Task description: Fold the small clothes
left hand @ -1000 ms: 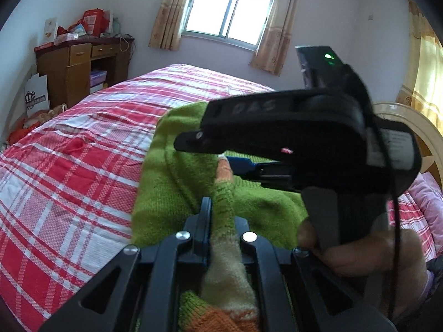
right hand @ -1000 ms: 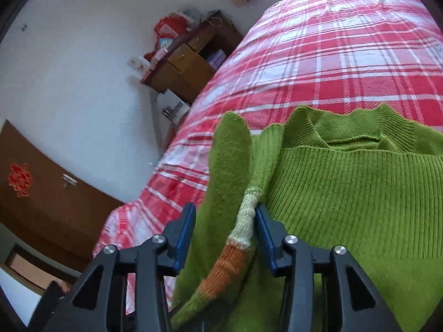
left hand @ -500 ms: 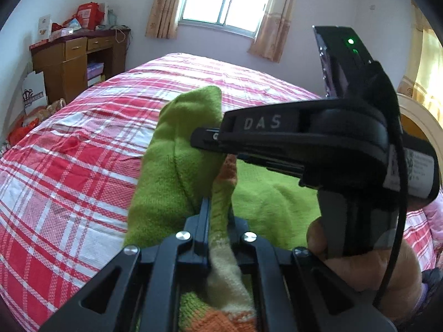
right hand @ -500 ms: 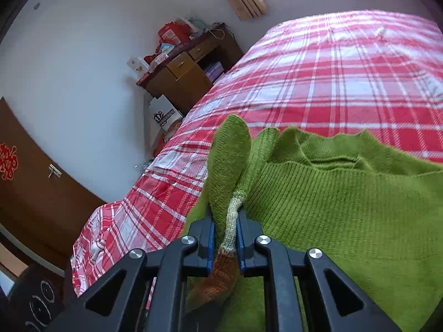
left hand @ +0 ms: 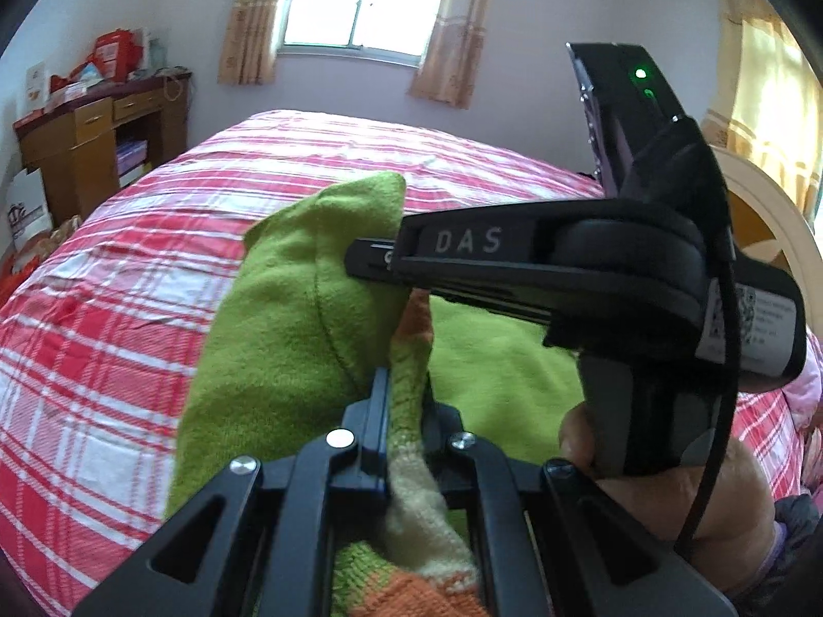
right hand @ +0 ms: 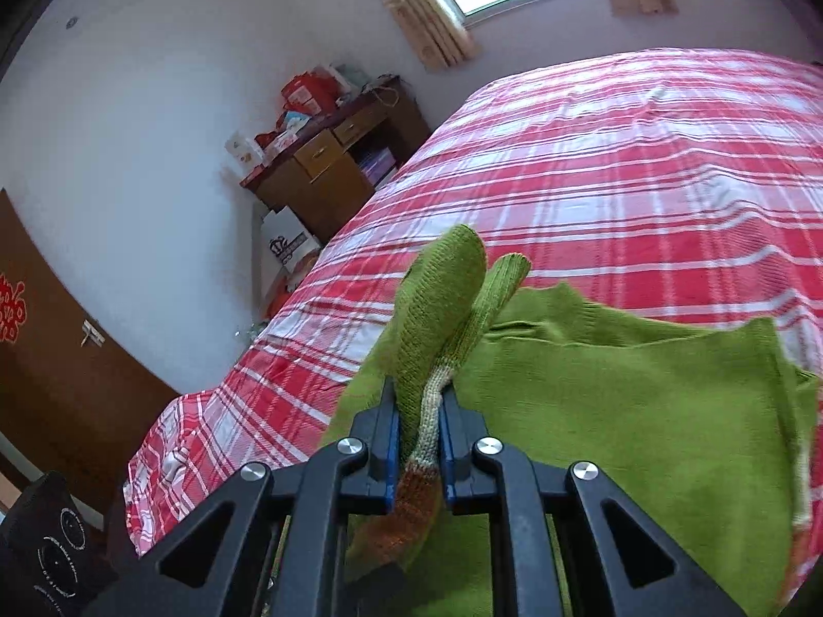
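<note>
While pinched, sweater (right hand: 643, 411) fills both grippers' jaws.

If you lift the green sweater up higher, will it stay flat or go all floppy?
Probably floppy: the green sweater already bunches and droops where the right gripper pinches it. It looks soft and light, and the knit likely won't slip from the left gripper.

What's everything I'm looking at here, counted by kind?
Handheld grippers: 2, the left gripper and right gripper, each shut on the green sweater
Sweaters: 1
Beds: 1, the plaid bed
Wooden desks: 1, the desk
Windows: 1, the window
Total: 6
</note>
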Motion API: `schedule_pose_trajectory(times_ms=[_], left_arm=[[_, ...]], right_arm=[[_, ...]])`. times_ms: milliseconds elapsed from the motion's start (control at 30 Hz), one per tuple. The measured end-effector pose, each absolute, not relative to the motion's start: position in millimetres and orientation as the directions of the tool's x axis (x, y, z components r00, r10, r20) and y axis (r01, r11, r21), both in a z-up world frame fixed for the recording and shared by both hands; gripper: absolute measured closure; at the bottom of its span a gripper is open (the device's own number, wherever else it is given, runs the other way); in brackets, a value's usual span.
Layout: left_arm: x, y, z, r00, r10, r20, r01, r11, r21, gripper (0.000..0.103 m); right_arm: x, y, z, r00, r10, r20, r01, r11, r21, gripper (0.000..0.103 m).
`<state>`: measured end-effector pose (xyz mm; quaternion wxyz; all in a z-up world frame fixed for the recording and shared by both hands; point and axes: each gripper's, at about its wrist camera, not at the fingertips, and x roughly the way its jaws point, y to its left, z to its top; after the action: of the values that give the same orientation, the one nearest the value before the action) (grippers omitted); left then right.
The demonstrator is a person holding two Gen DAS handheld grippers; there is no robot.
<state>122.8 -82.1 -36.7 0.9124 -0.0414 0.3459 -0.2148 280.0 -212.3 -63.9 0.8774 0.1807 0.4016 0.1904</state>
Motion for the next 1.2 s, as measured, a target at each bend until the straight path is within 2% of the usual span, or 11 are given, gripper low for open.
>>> schedule_pose_trajectory(times_ms=[633, 967, 1067, 1200], left_arm=[[118, -197, -50, 0.562, -0.494, -0.663, 0.49, 0.845, -0.214, 0.097], [135, -214, -60, 0.543, -0.484, -0.686, 0.496, 0.844, -0.203, 0.099], [128, -211, -59, 0.545, -0.493, -0.678, 0.521, 0.833, -0.187, 0.098], [111, -193, -48, 0.513, -0.538, -0.669, 0.568, 0.797, -0.206, 0.094]], right_arm=[[256, -345, -78, 0.607, 0.409, -0.681, -0.07, 0.881, 0.467, 0.091], [251, -380, -97, 0.601, 0.397, -0.694, -0.024, 0.877, 0.48, 0.091], [252, -384, -111, 0.584, 0.378, -0.718, -0.003, 0.886, 0.464, 0.091], [247, -389, -117, 0.605, 0.396, -0.691, 0.009, 0.864, 0.503, 0.092]])
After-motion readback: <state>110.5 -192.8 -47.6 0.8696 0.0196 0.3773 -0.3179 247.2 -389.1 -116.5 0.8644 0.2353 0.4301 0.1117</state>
